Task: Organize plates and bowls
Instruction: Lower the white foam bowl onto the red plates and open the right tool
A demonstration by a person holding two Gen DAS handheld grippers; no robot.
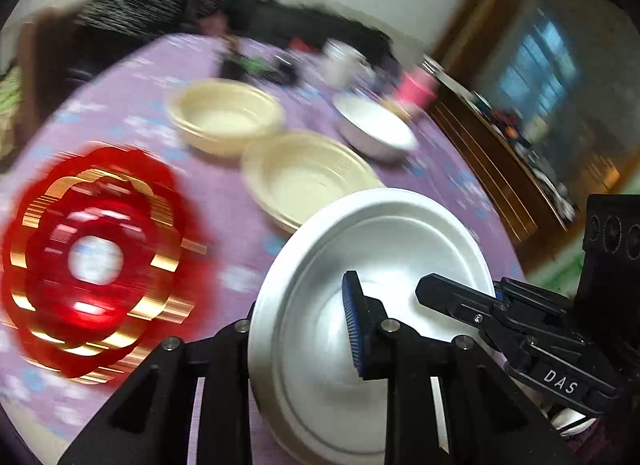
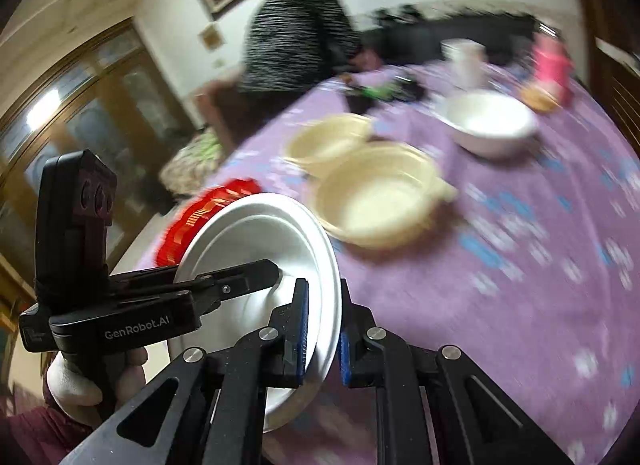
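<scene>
A white plate (image 1: 380, 249) is held tilted above the purple table by both grippers. My left gripper (image 1: 304, 329) is shut on its rim, one blue pad (image 1: 354, 329) inside the plate. My right gripper (image 2: 322, 329) is shut on the opposite rim of the same plate (image 2: 260, 241); it also shows in the left wrist view (image 1: 460, 297). Two cream bowls (image 1: 228, 115) (image 1: 308, 175) and a white bowl (image 1: 374, 125) sit on the table. A red and gold plate (image 1: 94, 261) lies at the left.
At the table's far side stand a white cup (image 1: 340, 59), a pink container (image 1: 416, 89) and dark clutter (image 1: 260, 65). A person in a striped top (image 2: 296, 33) stands behind the table. A wooden cabinet (image 1: 500, 169) is at the right.
</scene>
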